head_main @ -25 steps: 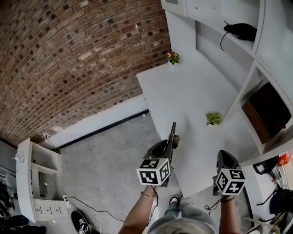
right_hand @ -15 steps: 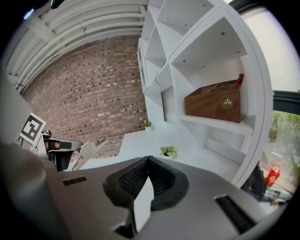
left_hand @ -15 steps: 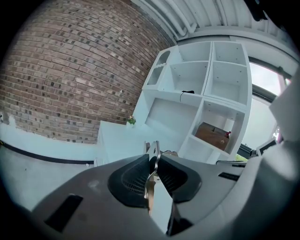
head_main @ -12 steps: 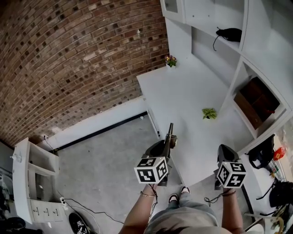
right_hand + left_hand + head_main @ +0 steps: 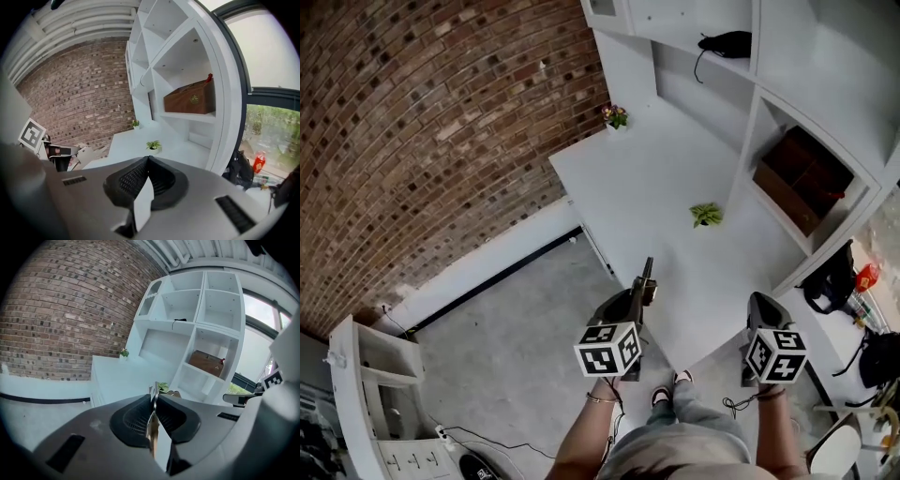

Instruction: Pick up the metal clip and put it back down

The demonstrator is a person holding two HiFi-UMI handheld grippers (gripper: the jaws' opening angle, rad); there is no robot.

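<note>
The metal clip (image 5: pixel 647 280) is a thin brass-and-steel piece that sticks out forward from my left gripper (image 5: pixel 638 298), held in the air over the near left edge of the white desk (image 5: pixel 656 187). In the left gripper view the clip (image 5: pixel 153 414) stands edge-on between the two black pads, which are shut on it. My right gripper (image 5: pixel 761 306) hangs at the desk's near right corner. In the right gripper view its pads (image 5: pixel 133 178) meet at my right gripper (image 5: pixel 147 160) with nothing between them.
On the desk stand a small green plant (image 5: pixel 706 215) and a flower pot (image 5: pixel 615 116) at the far corner. White shelving holds a brown box (image 5: pixel 795 178) and a black item (image 5: pixel 727 43). A brick wall stands at the left, and a white cabinet (image 5: pixel 370 375) on the floor.
The head view has swung, so desk and shelves sit further left and higher in the frame. Both grippers keep nearly the same places, the left still gripping the clip.
</note>
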